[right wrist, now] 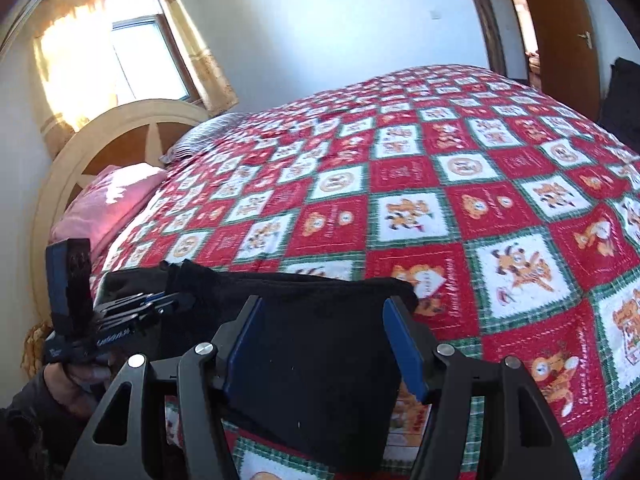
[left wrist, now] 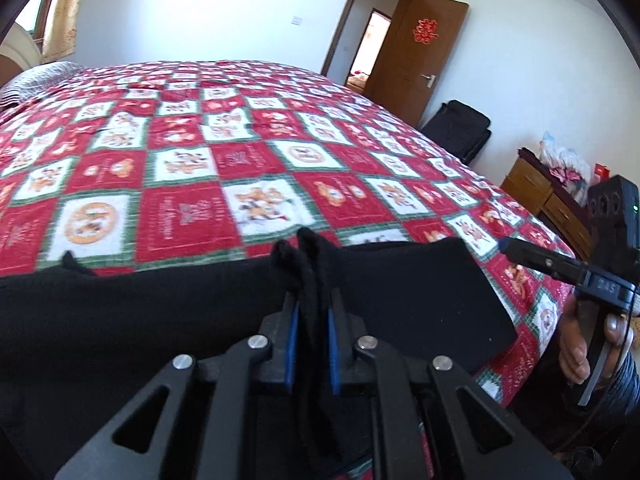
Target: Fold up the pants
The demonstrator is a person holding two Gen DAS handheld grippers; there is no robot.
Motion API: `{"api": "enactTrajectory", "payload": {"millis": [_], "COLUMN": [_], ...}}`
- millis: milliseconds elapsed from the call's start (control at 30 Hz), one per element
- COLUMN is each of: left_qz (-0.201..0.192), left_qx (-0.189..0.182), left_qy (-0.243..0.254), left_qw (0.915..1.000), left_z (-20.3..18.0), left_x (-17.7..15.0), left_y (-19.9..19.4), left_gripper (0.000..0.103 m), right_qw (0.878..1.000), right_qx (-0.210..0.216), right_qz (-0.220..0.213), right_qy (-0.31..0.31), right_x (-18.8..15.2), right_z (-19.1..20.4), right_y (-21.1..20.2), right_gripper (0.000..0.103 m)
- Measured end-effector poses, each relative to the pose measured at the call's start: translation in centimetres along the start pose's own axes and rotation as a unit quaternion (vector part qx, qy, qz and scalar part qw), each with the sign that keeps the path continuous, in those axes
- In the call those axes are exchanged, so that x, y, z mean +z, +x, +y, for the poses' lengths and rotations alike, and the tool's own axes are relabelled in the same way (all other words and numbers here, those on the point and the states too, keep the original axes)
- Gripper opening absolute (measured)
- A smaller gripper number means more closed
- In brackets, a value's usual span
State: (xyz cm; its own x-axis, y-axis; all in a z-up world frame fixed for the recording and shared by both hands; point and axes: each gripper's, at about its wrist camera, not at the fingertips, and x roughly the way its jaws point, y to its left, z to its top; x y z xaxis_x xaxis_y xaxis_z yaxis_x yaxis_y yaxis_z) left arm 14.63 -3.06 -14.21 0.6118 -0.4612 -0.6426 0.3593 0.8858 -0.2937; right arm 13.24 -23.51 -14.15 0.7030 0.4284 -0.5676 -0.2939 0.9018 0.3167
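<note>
You can make out a red double-happiness paper cutting (left wrist: 425, 31) stuck on the brown wooden door (left wrist: 408, 60), and it shows again at the top edge of the right wrist view. On the red squares of the bedspread (right wrist: 500, 200) you see pale cursive lettering that looks like "Sweet Memories" (right wrist: 585, 384), though most of it is too blurred to read. The white markings on the right gripper's (left wrist: 505, 245) body (left wrist: 604, 283) and the left gripper's (right wrist: 160, 299) body (right wrist: 114, 338) stay illegible.

Bright window (right wrist: 132, 52) glare — fisheye-warped edges, slight blur
</note>
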Motion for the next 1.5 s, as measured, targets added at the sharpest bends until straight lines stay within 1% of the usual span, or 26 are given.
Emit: {"api": "enactTrajectory", "payload": {"millis": [100,133,200,233,267,300,333,367,433,500,600,667,733,800,900,933,1033,1100,1133,1167,1233,1300,1367,1400,1433,1500], "left_qz": [0.003,0.007,0.014,0.014,0.01,0.008,0.006,-0.004,-0.034,-0.055,-0.077,-0.078,-0.083,-0.094,-0.109,-0.111,-0.113,-0.106,-0.095,-0.09,-0.1,-0.091,-0.097,-0.101,-0.101,-0.098], "left_qx": [0.02,0.024,0.027,0.022,0.018,0.022,0.031,0.045,0.064,0.093,0.156,0.196,0.236,0.264,0.285,0.28,0.253,0.233,0.224,0.217,0.221,0.239,0.235,0.231,0.231,0.229], "left_qy": [-0.006,-0.009,-0.011,-0.011,-0.009,0.0,0.01,0.022,0.045,0.057,0.045,0.012,-0.029,-0.065,-0.108,-0.126,-0.155,-0.161,-0.168,-0.175,-0.171,-0.151,-0.164,-0.168,-0.163,-0.15], "left_qw": [0.9998,0.9996,0.9995,0.9996,0.9998,0.9997,0.9995,0.9987,0.9963,0.9926,0.9837,0.9773,0.9677,0.9577,0.9462,0.9453,0.9483,0.9532,0.9553,0.9562,0.955,0.9549,0.953,0.9529,0.9538,0.957], "left_z": [1.4,1.7,2.1,2.2,2.1,1.9,1.8,1.6,1.9,3.3,7.5,11.8,16.0,19.5,23.2,24.3,26.2,26.7,26.8,27.0,26.3,25.8,26.3,26.6,26.6,26.4], "left_x": [-0.4,-0.6,-1.0,-1.2,-1.2,-1.2,-1.2,-1.2,-1.3,-1.5,-2.1,-2.9,-3.8,-4.7,-6.1,-6.5,-7.7,-8.1,-8.4,-8.7,-9.0,-8.8,-8.8,-8.7,-8.7,-8.6], "left_y": [0.2,0.5,1.2,1.3,1.0,0.8,0.5,-0.2,-2.3,-4.4,-7.9,-10.3,-12.6,-14.8,-16.8,-17.0,-16.8,-15.8,-15.3,-14.9,-14.8,-14.3,-14.3,-14.3,-14.2,-14.1], "left_gripper": [0.015,0.021,0.026,0.032,0.04,0.046,0.062,0.071,0.071,0.075,0.076,0.076,0.076,0.076,0.076,0.076,0.075,0.067,0.059,0.057,0.057,0.059,0.064,0.065,0.065,0.06], "right_qw": [0.999,0.998,0.995,0.991,0.991,0.992,0.991,0.991,0.993,0.995,0.997,0.997,0.997,0.997,0.997,0.996,0.996,0.996,0.995,0.995,0.995,0.995,0.995,0.995,0.995,0.995], "right_qx": [0.026,0.033,0.042,0.03,0.021,0.02,0.014,0.009,0.014,0.022,0.019,0.013,0.008,0.005,0.002,-0.002,-0.007,-0.009,-0.01,-0.01,-0.014,-0.012,-0.014,-0.014,-0.014,-0.014], "right_qz": [0.025,0.038,0.086,0.125,0.121,0.106,0.104,0.106,0.081,0.06,0.036,0.033,0.036,0.038,0.035,0.035,0.038,0.042,0.044,0.045,0.045,0.046,0.048,0.049,0.049,0.047], "right_qy": [-0.022,-0.029,-0.04,-0.046,-0.052,-0.061,-0.078,-0.086,-0.083,-0.072,-0.065,-0.064,-0.065,-0.066,-0.073,-0.077,-0.083,-0.084,-0.084,-0.084,-0.085,-0.084,-0.085,-0.086,-0.087,-0.091], "right_x": [-0.8,-1.3,-2.2,-3.1,-3.5,-3.7,-3.8,-3.7,-3.5,-3.0,-2.4,-2.3,-2.5,-2.5,-3.0,-3.1,-3.4,-3.6,-3.7,-3.8,-3.8,-3.9,-4.0,-4.1,-4.1,-4.2], "right_z": [1.6,2.0,2.5,2.5,2.6,2.7,3.2,3.5,3.6,3.3,3.1,3.2,3.3,3.5,3.7,3.9,4.1,4.2,4.2,4.2,4.3,4.3,4.4,4.4,4.5,4.6], "right_y": [1.2,1.8,3.8,5.6,5.9,5.7,5.5,5.4,4.4,3.7,3.0,2.9,3.2,3.3,3.2,3.3,3.6,3.8,3.9,4.0,4.0,4.1,4.3,4.3,4.3,4.2], "right_gripper": [0.066,0.066,0.066,0.066,0.066,0.066,0.066,0.066,0.066,0.066,0.066,0.066,0.066,0.066,0.066,0.066,0.066,0.066,0.066,0.066,0.066,0.066,0.066,0.066,0.066,0.067]}}
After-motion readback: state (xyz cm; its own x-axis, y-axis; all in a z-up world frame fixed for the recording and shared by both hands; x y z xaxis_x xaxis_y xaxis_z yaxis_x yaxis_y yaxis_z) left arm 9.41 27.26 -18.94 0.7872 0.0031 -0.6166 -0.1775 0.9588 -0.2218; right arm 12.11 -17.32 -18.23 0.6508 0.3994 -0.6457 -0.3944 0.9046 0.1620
